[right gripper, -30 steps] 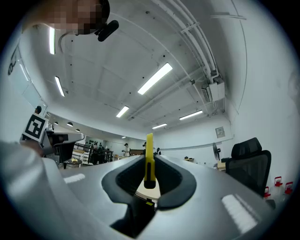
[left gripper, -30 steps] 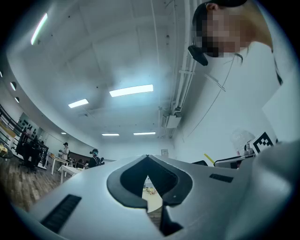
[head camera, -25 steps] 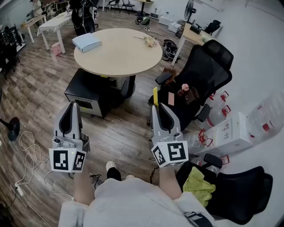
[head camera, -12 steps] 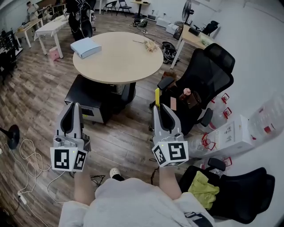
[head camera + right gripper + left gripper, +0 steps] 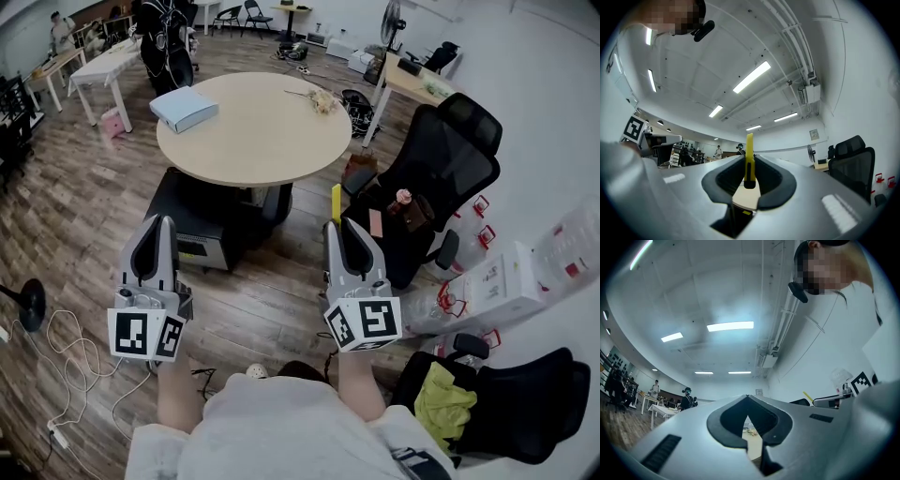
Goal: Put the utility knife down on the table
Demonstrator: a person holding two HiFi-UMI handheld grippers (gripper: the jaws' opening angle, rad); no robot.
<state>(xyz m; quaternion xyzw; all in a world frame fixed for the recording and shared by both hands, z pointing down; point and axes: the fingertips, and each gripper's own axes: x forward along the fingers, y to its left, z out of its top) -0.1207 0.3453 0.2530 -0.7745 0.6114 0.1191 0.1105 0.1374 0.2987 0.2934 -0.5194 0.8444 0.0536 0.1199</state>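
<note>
The utility knife (image 5: pixel 749 161) is clamped in the right gripper (image 5: pixel 339 230), its yellow body standing on edge between the closed jaws and poking out past their tips. It is held in the air short of the round table (image 5: pixel 253 131), off the table's near right edge and above the wooden floor (image 5: pixel 262 291).

The step in hand looks like the carry: the knife is gripped but not yet over the table top. The next move calls for reaching forward until the knife is above bare table, lowering it to the surface, then opening the jaws. The near half of the top looks free. A pale blue box (image 5: pixel 184 107) lies toward the table's far left, and a small tangled bunch (image 5: pixel 322 97), perhaps dried flowers, toward its far right.

The left gripper (image 5: pixel 156 230), level with the right one on the table's near left, has its jaws together on nothing.

The right gripper view shows how the knife sits in the pads, whereas the head view gives only a yellow sliver. Only the head view shows the gap to the table. Whether the blade is out I cannot tell.
</note>
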